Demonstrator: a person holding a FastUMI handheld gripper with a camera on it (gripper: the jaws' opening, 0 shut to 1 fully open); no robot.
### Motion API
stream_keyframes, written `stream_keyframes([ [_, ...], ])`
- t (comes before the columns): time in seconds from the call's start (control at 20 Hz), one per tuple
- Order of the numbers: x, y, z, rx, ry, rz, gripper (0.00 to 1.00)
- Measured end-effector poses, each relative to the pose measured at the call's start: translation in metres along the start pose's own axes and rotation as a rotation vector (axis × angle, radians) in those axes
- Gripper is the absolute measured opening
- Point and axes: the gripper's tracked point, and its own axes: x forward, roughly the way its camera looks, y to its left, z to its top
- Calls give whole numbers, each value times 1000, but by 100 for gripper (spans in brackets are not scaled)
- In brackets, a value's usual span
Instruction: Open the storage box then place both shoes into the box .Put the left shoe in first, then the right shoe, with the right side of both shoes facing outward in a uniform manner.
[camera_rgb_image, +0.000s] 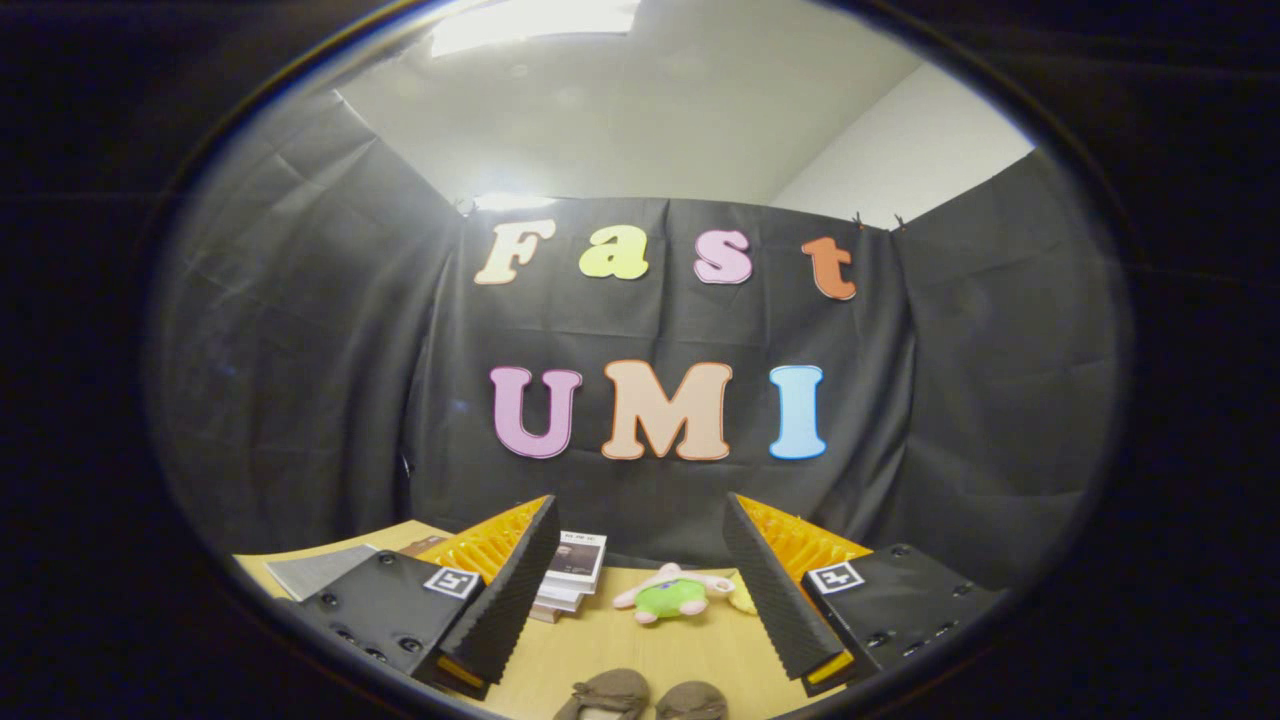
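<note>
Two brown shoes (648, 697) lie side by side on the wooden table (600, 650), low between the fingers of the spread, empty claw (642, 610). Beyond them rests a plush toy (672, 593), with stacked books (570, 575) beside the left finger.

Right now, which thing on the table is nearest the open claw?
The pair of brown shoes, low between the claw's fingers. The green-bellied plush toy and the stack of booklets lie farther back.
</note>
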Motion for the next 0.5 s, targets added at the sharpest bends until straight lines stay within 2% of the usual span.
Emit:
stream_keyframes([
  [0.25,6,11,-12,38,33,42,99],
  [0.5,6,49,-44,170,145,191,99],
])
